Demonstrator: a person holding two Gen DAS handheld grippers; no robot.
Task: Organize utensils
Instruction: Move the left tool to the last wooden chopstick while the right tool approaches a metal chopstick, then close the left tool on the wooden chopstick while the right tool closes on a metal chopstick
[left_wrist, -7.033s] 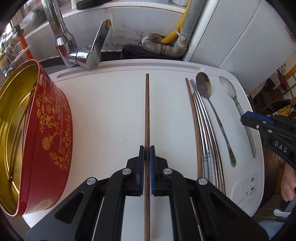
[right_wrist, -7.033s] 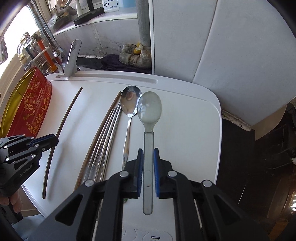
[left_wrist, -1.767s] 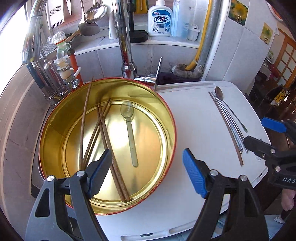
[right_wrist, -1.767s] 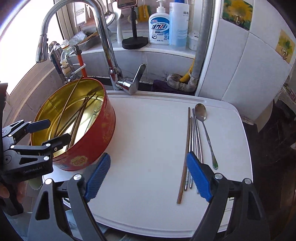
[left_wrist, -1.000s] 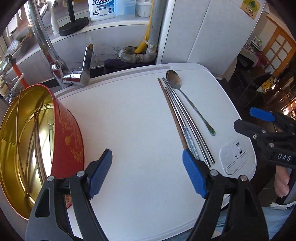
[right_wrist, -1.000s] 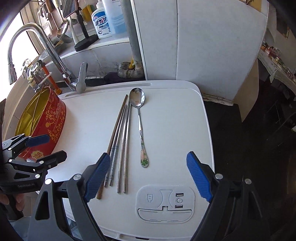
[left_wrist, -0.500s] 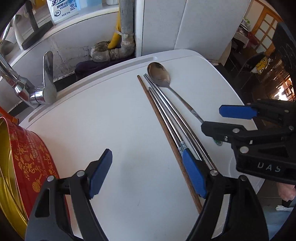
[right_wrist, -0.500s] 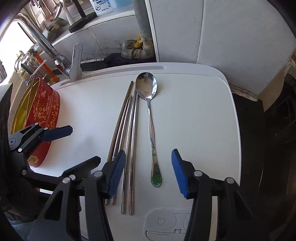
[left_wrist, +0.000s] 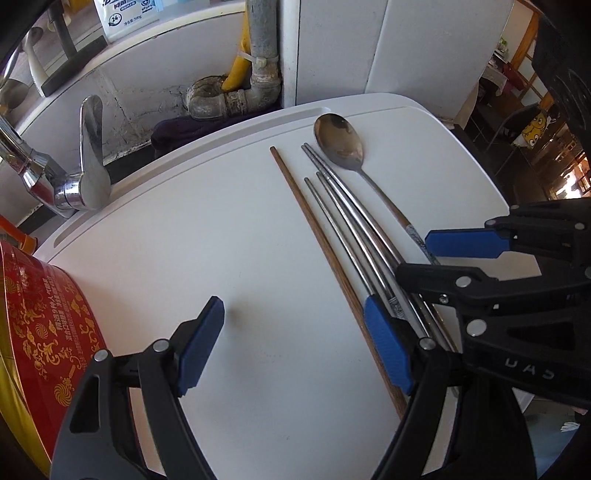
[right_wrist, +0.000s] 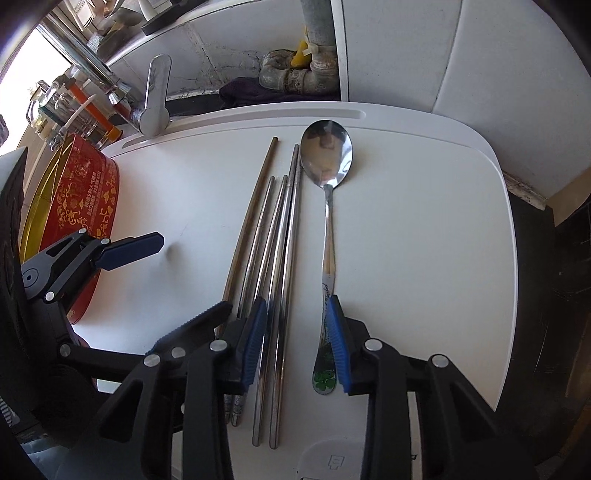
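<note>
On the white board (left_wrist: 221, 229) (right_wrist: 424, 221) lie a wooden chopstick (left_wrist: 306, 214) (right_wrist: 255, 199), several metal chopsticks (left_wrist: 354, 229) (right_wrist: 280, 236) and a metal spoon (left_wrist: 340, 144) (right_wrist: 327, 155) with a green-patterned handle end. My right gripper (right_wrist: 295, 341) (left_wrist: 413, 254) hangs low over their near ends. Its jaws are closing, with two metal chopsticks and the spoon handle between the pads, and the right pad is at the spoon handle. My left gripper (left_wrist: 295, 339) (right_wrist: 192, 273) stands open over bare board, its right finger just above the wooden chopstick. The red and gold tin (left_wrist: 44, 314) (right_wrist: 85, 188) stands at the left.
A chrome faucet (left_wrist: 85, 177) (right_wrist: 155, 96) and a grey pipe (left_wrist: 258, 55) stand behind the board, and glass jars (right_wrist: 66, 107) are at the far left. The board's right edge drops to a dark floor. The two grippers are close together.
Both grippers have come down closer to the utensils. The right jaws have narrowed from wide open to a small gap around the spoon handle and metal chopsticks. The left jaws stay wide.
</note>
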